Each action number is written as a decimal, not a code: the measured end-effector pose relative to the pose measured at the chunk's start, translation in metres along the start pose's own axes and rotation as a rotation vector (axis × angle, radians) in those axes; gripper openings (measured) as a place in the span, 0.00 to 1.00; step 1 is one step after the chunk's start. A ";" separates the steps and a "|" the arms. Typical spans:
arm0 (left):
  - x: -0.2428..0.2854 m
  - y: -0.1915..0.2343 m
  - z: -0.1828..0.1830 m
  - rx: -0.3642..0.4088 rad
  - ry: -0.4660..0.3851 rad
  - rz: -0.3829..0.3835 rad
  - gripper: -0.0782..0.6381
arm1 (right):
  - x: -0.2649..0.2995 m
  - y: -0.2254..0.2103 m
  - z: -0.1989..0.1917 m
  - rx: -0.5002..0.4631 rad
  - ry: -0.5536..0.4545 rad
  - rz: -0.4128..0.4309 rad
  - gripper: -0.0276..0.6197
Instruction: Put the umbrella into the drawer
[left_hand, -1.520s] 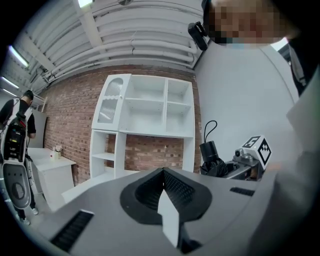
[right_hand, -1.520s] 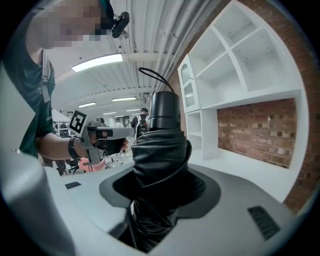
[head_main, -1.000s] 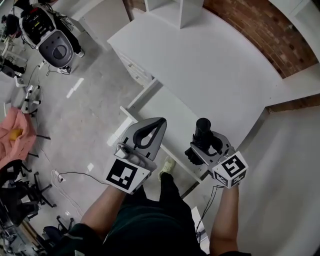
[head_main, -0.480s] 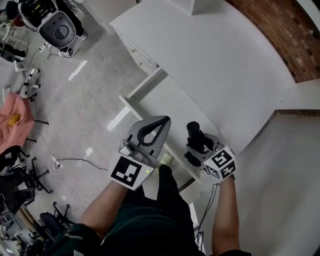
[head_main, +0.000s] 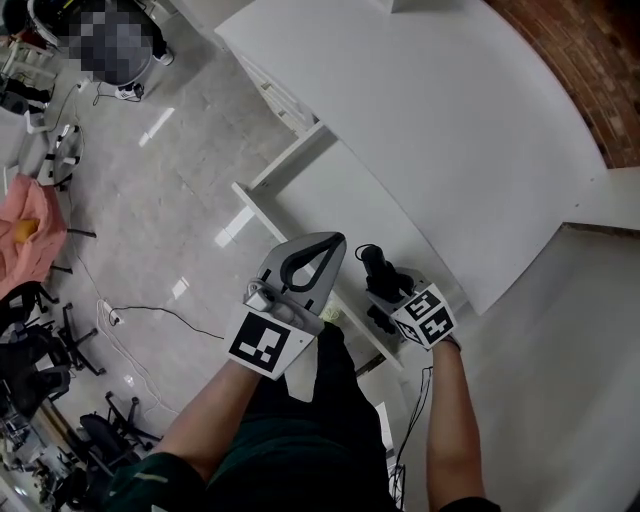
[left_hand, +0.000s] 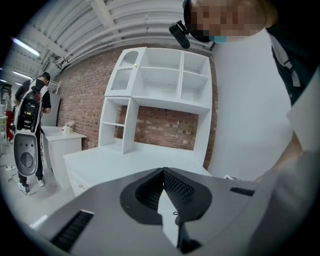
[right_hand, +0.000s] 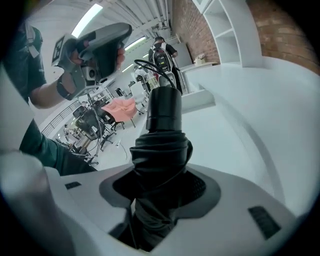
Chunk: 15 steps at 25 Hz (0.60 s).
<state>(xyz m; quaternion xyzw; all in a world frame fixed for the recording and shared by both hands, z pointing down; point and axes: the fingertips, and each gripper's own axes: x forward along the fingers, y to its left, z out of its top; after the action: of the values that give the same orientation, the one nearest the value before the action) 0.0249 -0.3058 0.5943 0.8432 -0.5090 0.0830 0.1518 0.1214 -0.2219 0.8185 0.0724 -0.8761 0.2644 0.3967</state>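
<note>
A black folded umbrella (head_main: 374, 262) stands between the jaws of my right gripper (head_main: 388, 288), which is shut on it, handle end pointing away. In the right gripper view the umbrella (right_hand: 162, 130) fills the middle, with the pads pressed on its bunched fabric. It hangs over the front right end of the open white drawer (head_main: 247, 196), which is pulled out from the white desk (head_main: 430, 110). My left gripper (head_main: 336, 241) hovers beside it over the drawer's front, shut on nothing. In the left gripper view its jaws meet at the tip, at the left gripper (left_hand: 163, 171).
A white shelf unit (left_hand: 160, 85) stands on the desk against a brick wall (head_main: 590, 80). The grey floor to the left carries a pink cloth (head_main: 25, 235), a cable (head_main: 150, 316) and office chairs (head_main: 40, 370). A white wall panel (head_main: 560, 330) lies to the right.
Both grippers have sunk toward the open drawer. The right one has tipped further down with the umbrella still in it. The left one stays shut.
</note>
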 end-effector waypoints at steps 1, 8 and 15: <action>0.000 0.000 -0.003 -0.006 0.006 0.004 0.12 | 0.005 -0.001 -0.004 0.008 0.020 0.005 0.34; -0.001 0.005 -0.015 -0.020 0.036 0.024 0.12 | 0.036 -0.003 -0.022 0.078 0.132 0.051 0.35; -0.002 0.010 -0.020 -0.023 0.055 0.039 0.12 | 0.058 -0.001 -0.040 0.086 0.249 0.076 0.36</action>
<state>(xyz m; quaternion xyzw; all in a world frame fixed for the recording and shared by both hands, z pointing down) 0.0155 -0.3013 0.6146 0.8287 -0.5220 0.1033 0.1736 0.1092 -0.1966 0.8832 0.0228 -0.8101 0.3236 0.4884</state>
